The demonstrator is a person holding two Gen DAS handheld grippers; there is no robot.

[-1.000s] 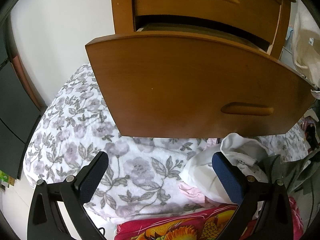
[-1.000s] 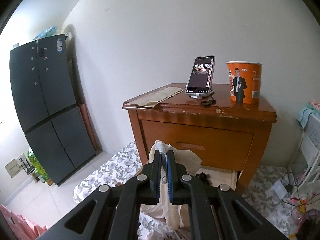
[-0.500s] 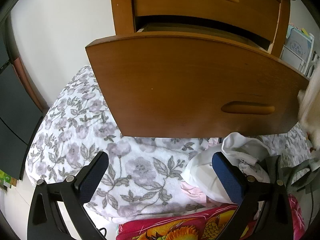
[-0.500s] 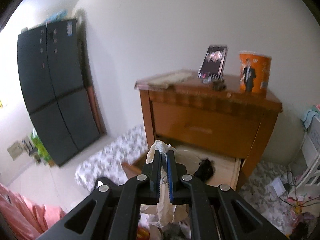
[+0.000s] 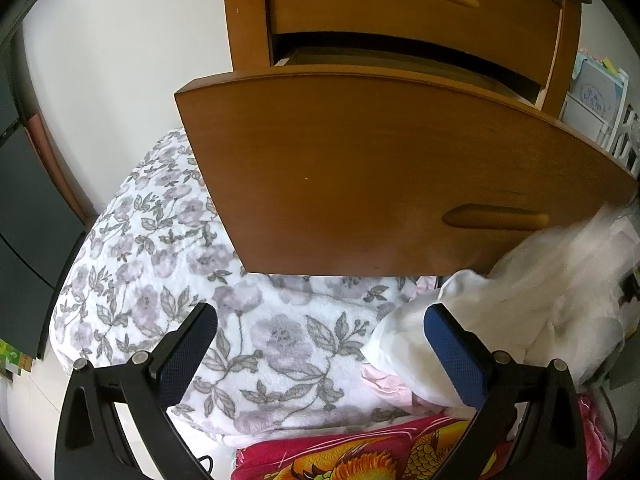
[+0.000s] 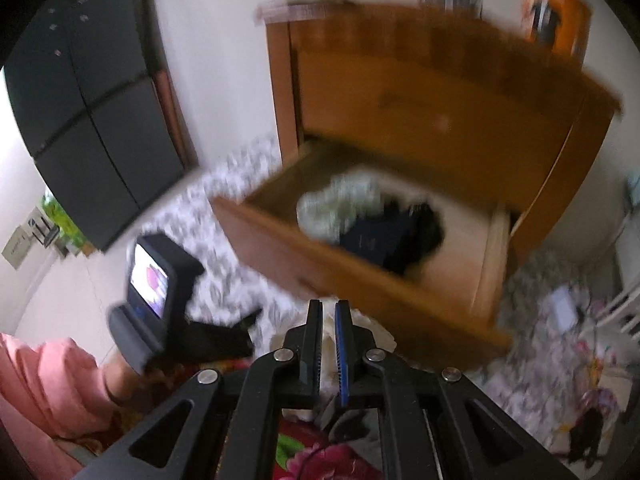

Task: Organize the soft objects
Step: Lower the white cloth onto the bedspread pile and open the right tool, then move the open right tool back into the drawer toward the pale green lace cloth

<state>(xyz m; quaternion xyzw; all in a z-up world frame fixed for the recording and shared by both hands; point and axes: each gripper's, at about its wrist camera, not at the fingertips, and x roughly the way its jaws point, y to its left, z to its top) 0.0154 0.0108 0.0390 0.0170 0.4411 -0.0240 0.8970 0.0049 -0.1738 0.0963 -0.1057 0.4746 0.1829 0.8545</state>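
Observation:
My right gripper points down in front of the open lower drawer of a wooden nightstand. It is shut on a cream cloth, a strip of which shows between the blue pads. The same cloth hangs blurred at the right of the left wrist view, over a pile of white cloth. Inside the drawer lie a pale cloth and dark clothes. My left gripper stands open above a floral blanket, its right finger beside the white pile.
The drawer front juts out over the blanket. A red patterned blanket lies at the near edge. A dark cabinet stands left. A phone and an orange cup top the nightstand. Clutter and cables cover the floor at right. A pink sleeve shows lower left.
The right gripper has dropped and tilted downward with the cream cloth, from nightstand height to the open drawer. The cloth has swung into the left view's right side. The left gripper stayed still.

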